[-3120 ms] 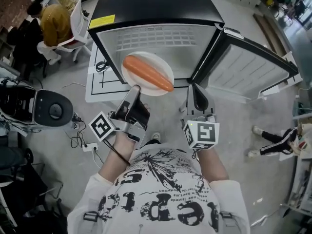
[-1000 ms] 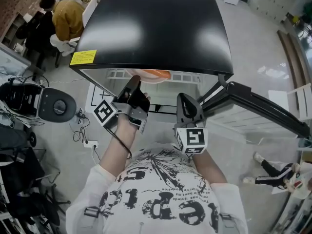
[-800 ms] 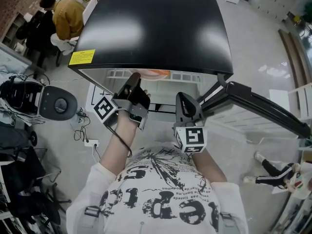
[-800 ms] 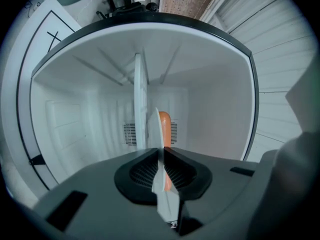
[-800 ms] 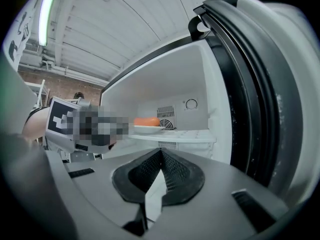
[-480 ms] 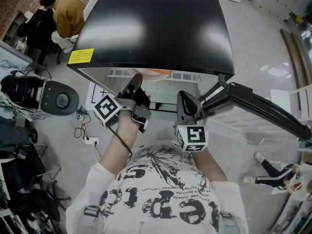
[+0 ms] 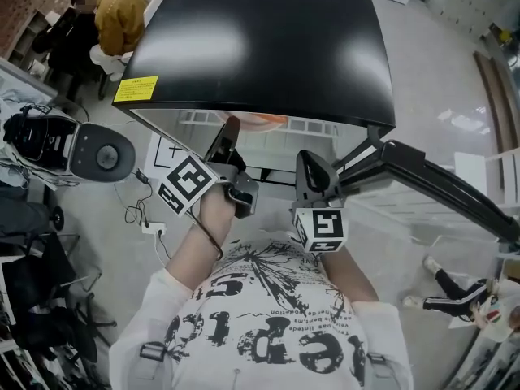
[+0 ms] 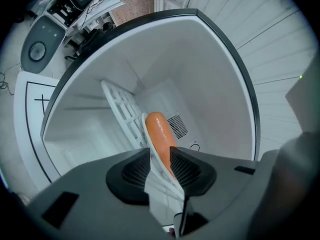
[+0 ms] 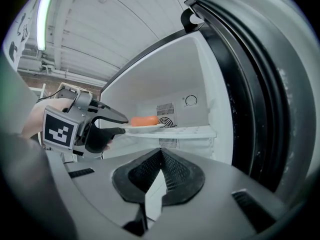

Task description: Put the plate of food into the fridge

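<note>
A white plate (image 9: 145,129) with an orange sausage (image 9: 144,120) lies on the upper shelf (image 9: 195,132) inside the open fridge (image 7: 260,39). My left gripper (image 9: 125,125) reaches in from the left. Its jaws are opening, one above and one below the plate's near rim, with gaps showing. In the left gripper view the plate (image 8: 150,140) and sausage (image 8: 160,131) run edge-on between the jaws of the left gripper (image 8: 160,151). My right gripper (image 9: 160,156) is shut and holds nothing, in front of the fridge opening (image 7: 307,159). From the head, only a sliver of sausage (image 7: 258,120) shows under the fridge top.
The fridge door (image 7: 431,185) stands swung open to the right. A white wire shelf (image 8: 122,111) sits under the plate. On the floor at left are a round black device (image 7: 101,157) and cables. A person in a yellow top (image 7: 118,19) sits at the far left.
The plate, held out before the open fridge three seconds ago, now lies on the shelf under the fridge top. Over the last second my left hand has twisted, its marker cube turning toward the camera.
</note>
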`<state>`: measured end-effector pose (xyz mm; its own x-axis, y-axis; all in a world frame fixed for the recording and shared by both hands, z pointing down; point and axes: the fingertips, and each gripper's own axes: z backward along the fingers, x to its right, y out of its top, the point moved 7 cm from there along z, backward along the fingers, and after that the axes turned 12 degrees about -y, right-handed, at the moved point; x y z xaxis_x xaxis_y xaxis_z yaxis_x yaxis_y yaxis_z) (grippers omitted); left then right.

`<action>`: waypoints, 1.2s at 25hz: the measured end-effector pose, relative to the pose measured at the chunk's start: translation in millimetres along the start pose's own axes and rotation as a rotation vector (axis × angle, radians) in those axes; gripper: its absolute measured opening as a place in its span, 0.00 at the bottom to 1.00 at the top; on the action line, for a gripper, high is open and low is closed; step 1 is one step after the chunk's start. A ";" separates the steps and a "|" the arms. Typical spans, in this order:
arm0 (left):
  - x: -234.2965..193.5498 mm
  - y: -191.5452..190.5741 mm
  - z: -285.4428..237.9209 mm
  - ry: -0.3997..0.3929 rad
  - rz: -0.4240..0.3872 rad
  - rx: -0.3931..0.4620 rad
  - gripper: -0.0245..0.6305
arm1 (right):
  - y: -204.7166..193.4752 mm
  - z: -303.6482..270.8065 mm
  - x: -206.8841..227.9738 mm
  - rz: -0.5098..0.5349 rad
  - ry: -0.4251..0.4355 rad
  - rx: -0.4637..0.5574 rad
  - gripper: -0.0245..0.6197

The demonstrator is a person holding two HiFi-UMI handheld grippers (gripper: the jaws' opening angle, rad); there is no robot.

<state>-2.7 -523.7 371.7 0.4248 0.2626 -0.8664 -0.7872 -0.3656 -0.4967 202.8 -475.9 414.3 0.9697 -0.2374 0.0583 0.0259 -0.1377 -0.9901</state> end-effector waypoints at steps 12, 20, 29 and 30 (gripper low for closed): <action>6.5 -5.9 -3.1 0.026 -0.232 -0.058 0.25 | -6.7 -4.0 -0.1 0.002 0.024 -0.023 0.04; 1.5 5.1 14.6 0.067 -0.430 -0.043 0.25 | -2.1 -7.3 -12.7 0.016 0.043 -0.008 0.04; 15.4 7.2 35.3 -0.004 -0.601 -0.074 0.24 | 6.4 -4.1 -29.2 0.042 0.049 0.012 0.04; 17.8 6.9 38.6 -0.010 -0.653 -0.079 0.24 | 7.4 -3.7 -30.6 0.045 0.046 0.016 0.04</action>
<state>-17.8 -487.0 354.8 0.7995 0.4609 -0.3852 -0.3336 -0.1926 -0.9228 172.3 -473.2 405.7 0.9576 -0.2875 0.0187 -0.0137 -0.1103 -0.9938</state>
